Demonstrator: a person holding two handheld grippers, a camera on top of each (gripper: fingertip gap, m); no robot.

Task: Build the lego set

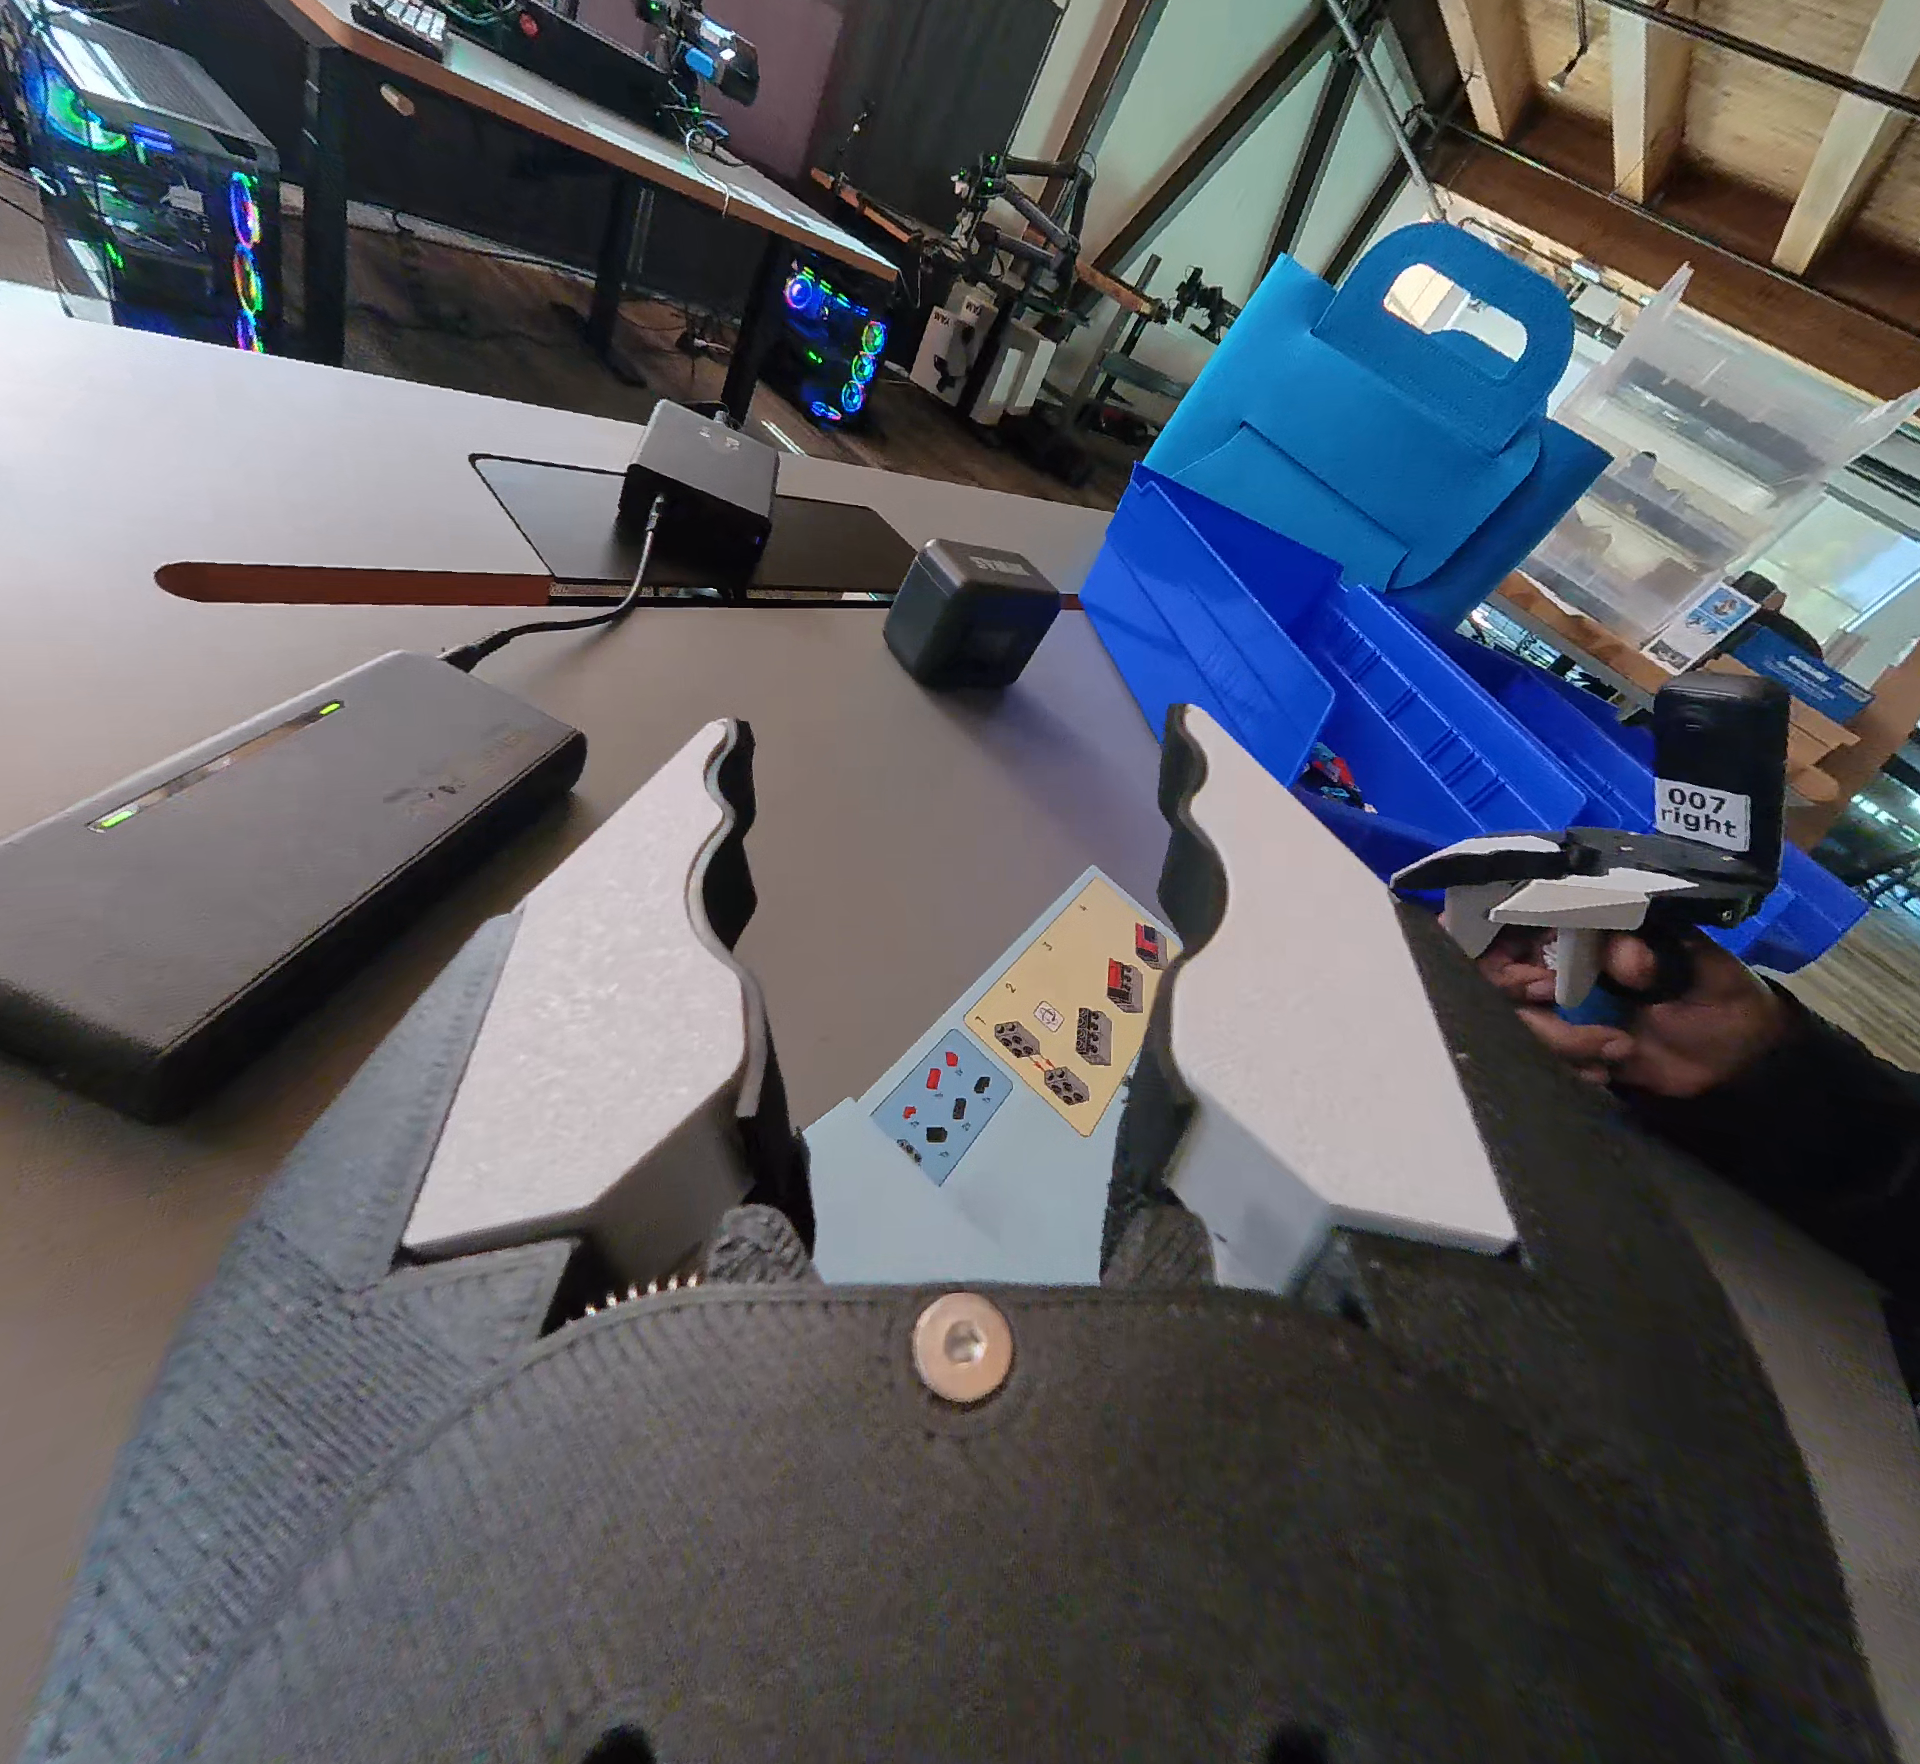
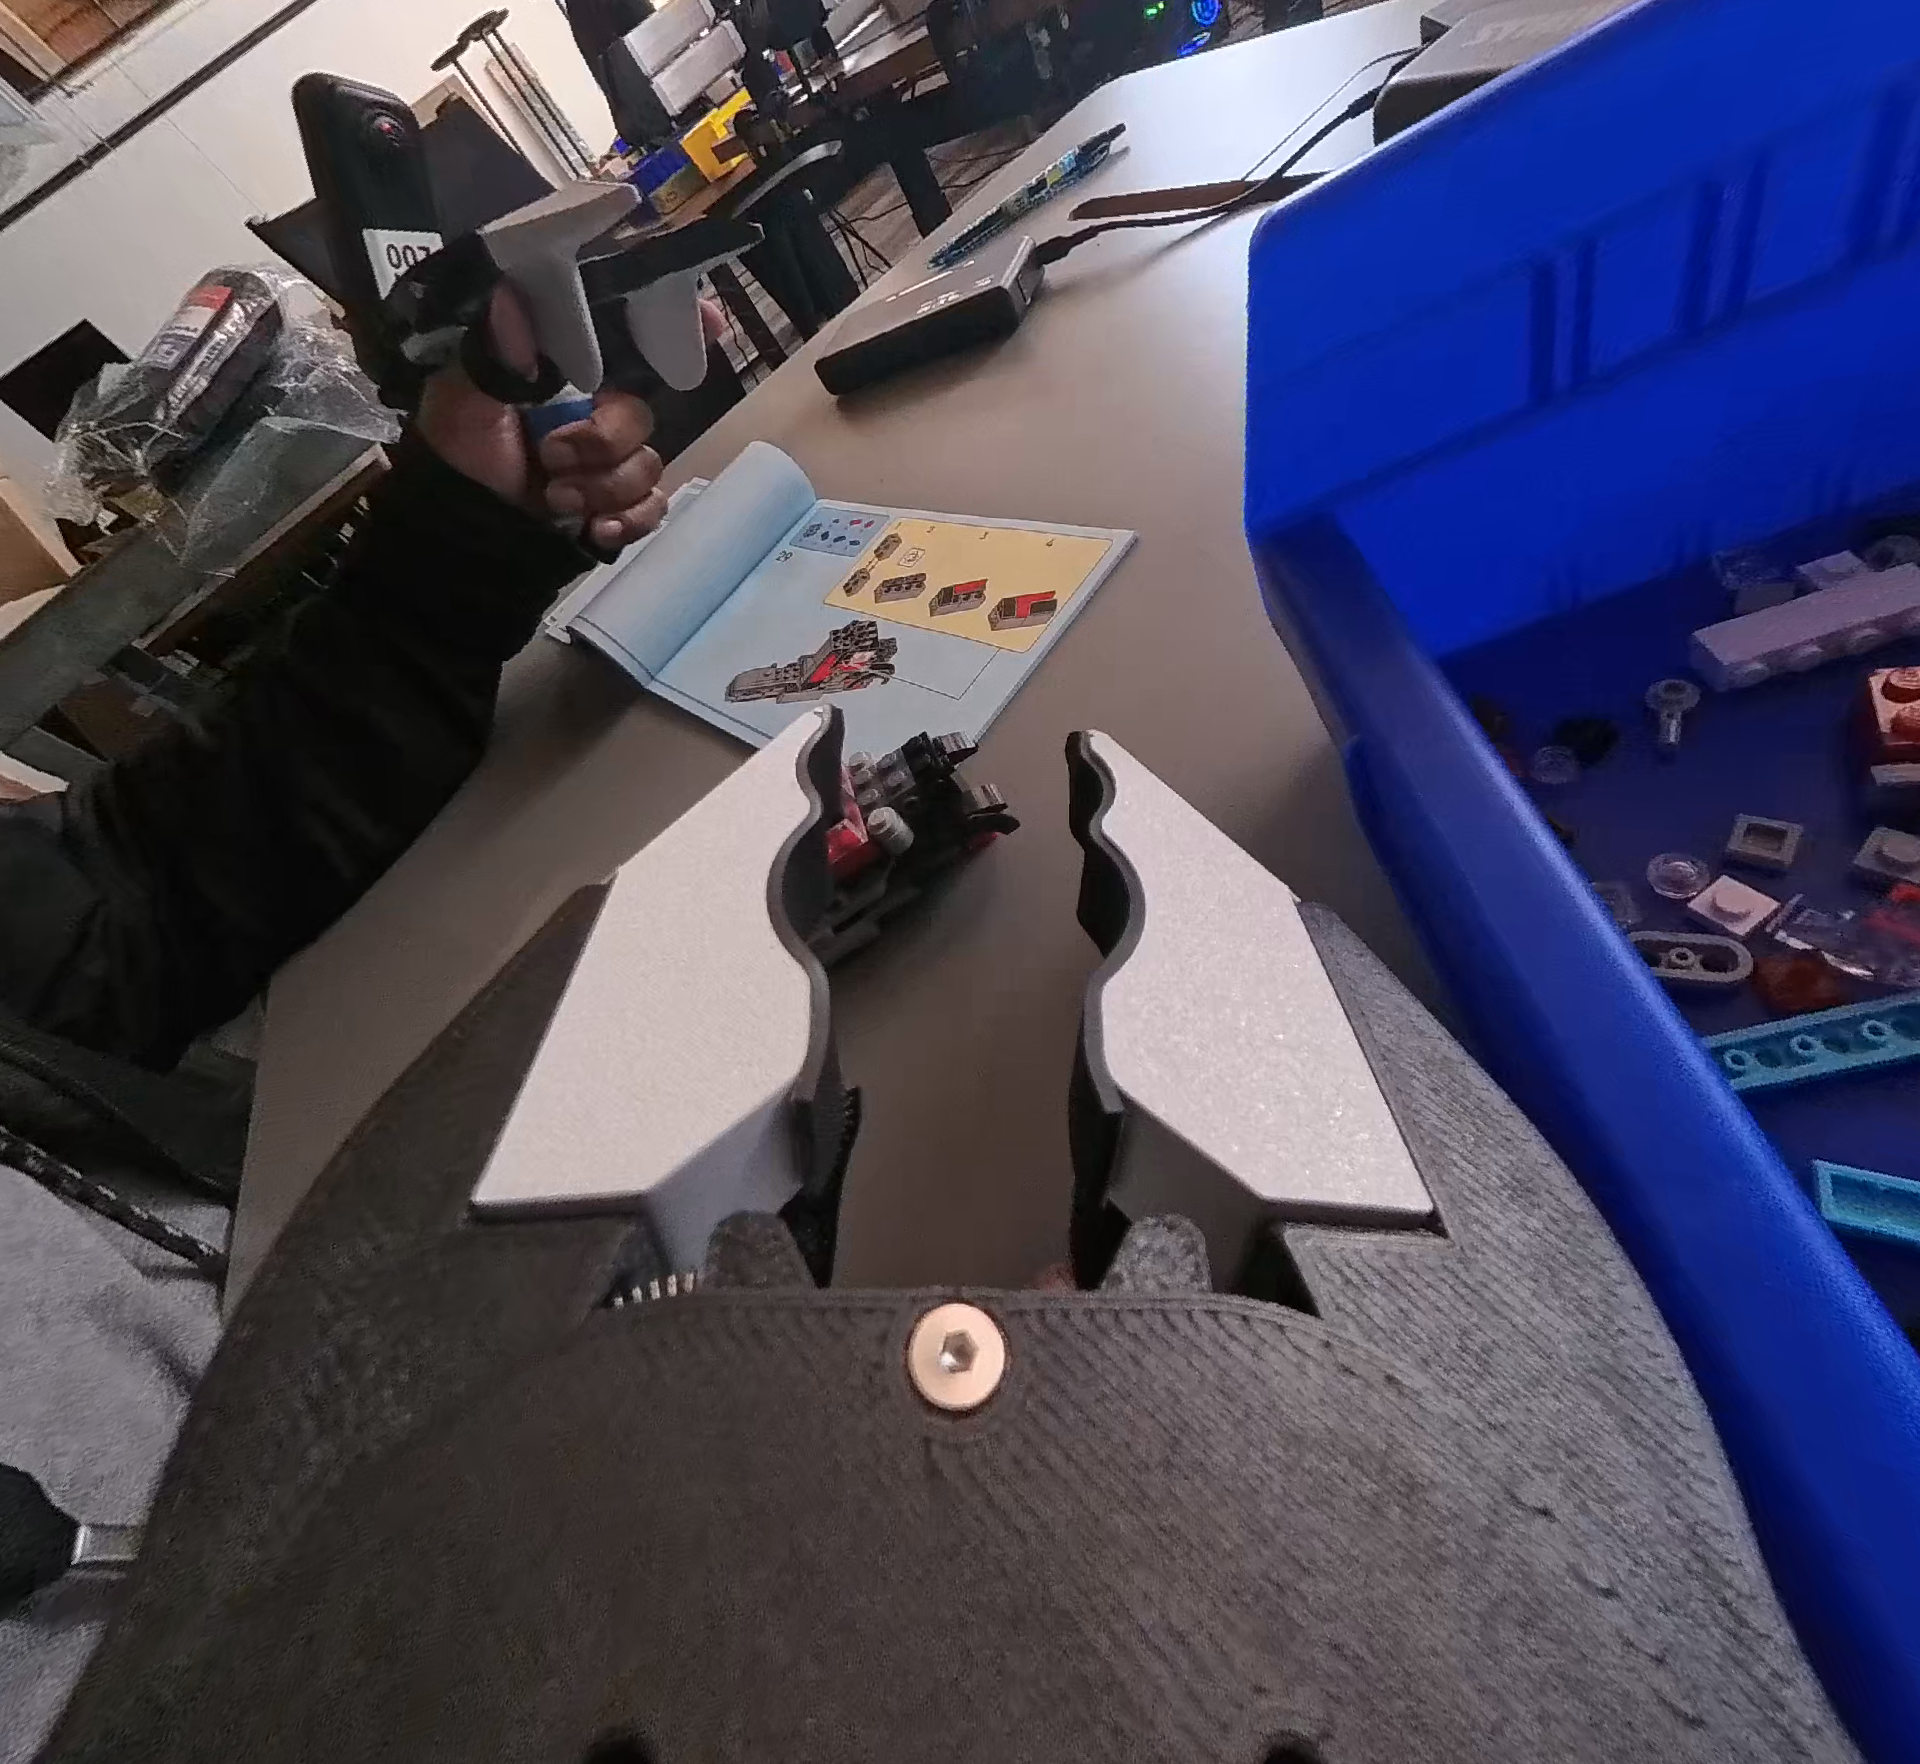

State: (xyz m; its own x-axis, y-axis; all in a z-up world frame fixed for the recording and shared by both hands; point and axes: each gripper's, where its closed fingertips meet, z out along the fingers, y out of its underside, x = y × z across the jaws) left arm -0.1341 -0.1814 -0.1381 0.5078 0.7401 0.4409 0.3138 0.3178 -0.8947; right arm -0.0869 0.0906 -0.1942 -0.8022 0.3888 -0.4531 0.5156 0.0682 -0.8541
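Observation:
A partly built black, red and grey lego model [image 2: 914,831] lies on the dark table, just beyond my right gripper [image 2: 951,748], which is open and empty above it. An open instruction booklet [image 2: 883,613] lies farther on; it also shows in the left wrist view [image 1: 997,1070] below my left gripper [image 1: 956,738], which is open, empty and held above the table. A blue bin [image 2: 1455,488] at the right holds several loose lego pieces [image 2: 1766,831]. The right gripper also shows at the right in the left wrist view [image 1: 1444,878].
A black power bank [image 1: 260,862] with a cable lies at the left. A black box [image 1: 701,488] and a small black cube [image 1: 971,613] stand at the table's back. More blue bins [image 1: 1351,571] and a clear tub [image 1: 1714,467] stand at the right. The tips of one gripper are about 30 cm away from the tips of the other. The black power bank [image 1: 260,862] lies some 11 cm from my left tips, 40 cm from my right tips.

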